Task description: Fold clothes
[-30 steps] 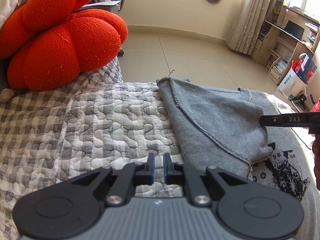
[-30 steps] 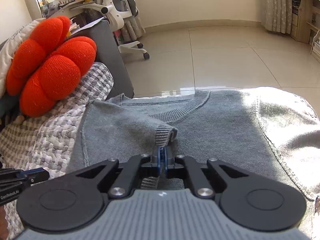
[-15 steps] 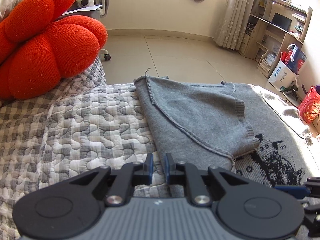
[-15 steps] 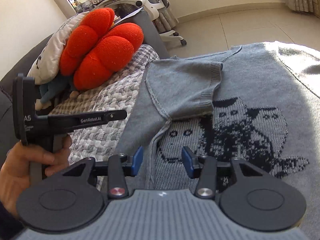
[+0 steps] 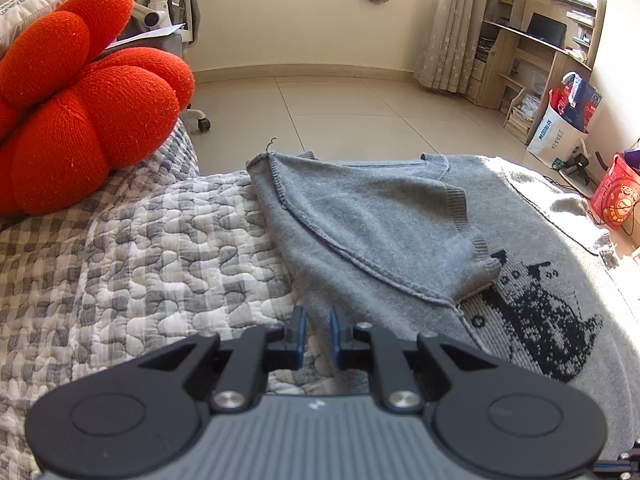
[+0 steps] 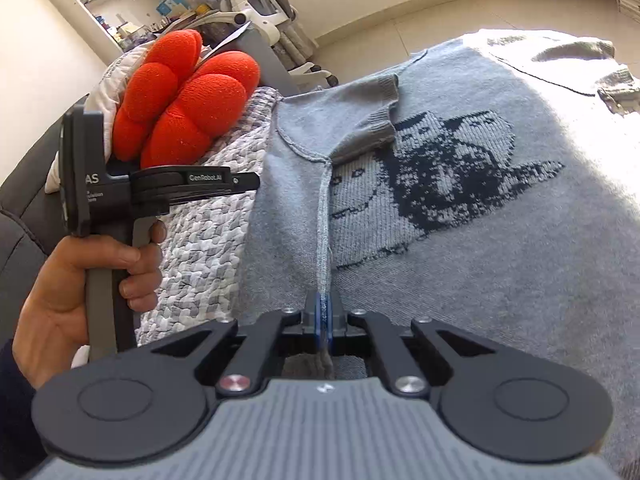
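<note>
A grey knit sweater [image 5: 380, 232] with a dark cat pattern [image 5: 548, 312] lies spread on a quilted grey-check cover [image 5: 140, 264]. Its left sleeve is folded in over the chest. My left gripper [image 5: 318, 334] is slightly open, with its fingertips at the sweater's left side edge, holding nothing. My right gripper [image 6: 323, 314] is shut on the sweater's [image 6: 480, 240] folded side edge, lower down the body. The left gripper [image 6: 224, 178] shows in the right wrist view, held by a hand above the cover.
A red knotted cushion [image 5: 80, 112] sits at the left on the cover, also in the right wrist view [image 6: 180, 96]. Beyond the sweater lies tiled floor [image 5: 360, 108], an office chair [image 5: 168, 8], a desk with shelves [image 5: 532, 52] and bags [image 5: 560, 128].
My right gripper, open half a second ago, has closed on the sweater's side edge after letting go of the sleeve cuff. My left gripper has moved right to the sweater's edge.
</note>
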Demonstrator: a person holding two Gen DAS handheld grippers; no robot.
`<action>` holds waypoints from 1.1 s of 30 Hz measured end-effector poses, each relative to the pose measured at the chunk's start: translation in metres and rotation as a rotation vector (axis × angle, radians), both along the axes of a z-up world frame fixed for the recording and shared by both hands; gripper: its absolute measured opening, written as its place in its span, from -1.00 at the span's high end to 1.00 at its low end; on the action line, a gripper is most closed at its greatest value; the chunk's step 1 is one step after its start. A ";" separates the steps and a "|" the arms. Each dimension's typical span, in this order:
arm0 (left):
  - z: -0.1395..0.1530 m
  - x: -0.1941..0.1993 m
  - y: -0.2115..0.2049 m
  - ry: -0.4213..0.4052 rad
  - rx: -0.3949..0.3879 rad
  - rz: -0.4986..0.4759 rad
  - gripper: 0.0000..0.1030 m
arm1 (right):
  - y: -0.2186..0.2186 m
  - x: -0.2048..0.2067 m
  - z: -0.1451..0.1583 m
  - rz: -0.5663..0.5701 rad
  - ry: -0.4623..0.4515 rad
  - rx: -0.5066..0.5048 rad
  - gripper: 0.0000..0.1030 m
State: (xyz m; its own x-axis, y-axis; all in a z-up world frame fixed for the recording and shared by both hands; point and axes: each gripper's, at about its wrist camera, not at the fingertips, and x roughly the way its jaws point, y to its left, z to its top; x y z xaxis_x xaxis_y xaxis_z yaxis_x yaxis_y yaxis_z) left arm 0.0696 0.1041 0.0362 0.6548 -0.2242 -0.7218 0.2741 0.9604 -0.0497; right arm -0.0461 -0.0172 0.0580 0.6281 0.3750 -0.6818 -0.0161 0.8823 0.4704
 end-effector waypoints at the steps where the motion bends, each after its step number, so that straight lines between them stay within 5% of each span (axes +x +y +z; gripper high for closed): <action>1: -0.003 0.000 -0.003 0.003 0.017 -0.002 0.73 | 0.000 0.001 -0.006 -0.014 0.005 -0.003 0.83; 4: -0.009 -0.001 -0.007 0.005 0.069 -0.013 0.71 | 0.000 -0.008 -0.001 -0.012 -0.026 -0.001 0.56; 6: -0.009 0.000 -0.004 0.000 0.083 -0.006 0.67 | 0.003 -0.022 0.009 -0.003 -0.077 -0.045 -0.32; 7: -0.008 0.001 -0.001 -0.002 0.077 0.009 0.65 | 0.004 -0.031 0.012 0.009 -0.092 -0.059 -0.38; 11: -0.009 0.007 0.010 0.013 0.050 0.043 0.65 | 0.013 -0.068 0.005 0.092 -0.083 -0.084 -0.34; 13: -0.011 0.009 0.011 0.018 0.049 0.049 0.65 | 0.021 -0.085 -0.001 0.130 -0.074 -0.104 0.05; 14: -0.012 0.009 0.012 0.020 0.043 0.048 0.65 | 0.026 -0.093 -0.003 0.143 -0.072 -0.120 0.53; 15: -0.012 0.009 0.012 0.022 0.034 0.047 0.65 | 0.032 -0.099 -0.005 0.151 -0.079 -0.144 0.66; 17: -0.011 0.008 0.011 0.022 0.021 0.044 0.65 | 0.040 -0.107 -0.004 0.161 -0.098 -0.187 0.73; 20: -0.009 0.006 0.009 0.014 0.027 0.037 0.65 | 0.032 -0.109 0.002 0.142 -0.088 -0.087 0.85; 23: -0.009 0.007 0.011 0.016 0.024 0.039 0.65 | 0.012 -0.112 0.003 0.094 -0.041 0.110 0.86; 27: -0.012 0.010 0.012 0.028 0.032 0.047 0.65 | 0.006 -0.116 -0.009 0.022 -0.009 -0.001 0.81; 31: -0.014 0.009 0.013 0.032 0.039 0.044 0.63 | 0.009 -0.122 -0.003 0.040 -0.039 0.003 0.65; 33: -0.013 0.010 0.014 0.032 0.034 0.050 0.59 | 0.016 -0.127 0.004 0.057 -0.080 -0.051 0.36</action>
State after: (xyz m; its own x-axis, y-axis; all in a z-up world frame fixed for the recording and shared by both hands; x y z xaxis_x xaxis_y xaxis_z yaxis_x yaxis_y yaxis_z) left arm 0.0794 0.1185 0.0231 0.6413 -0.1665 -0.7490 0.2241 0.9742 -0.0247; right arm -0.1735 -0.0015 0.0616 0.6596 0.3776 -0.6498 -0.1026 0.9018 0.4199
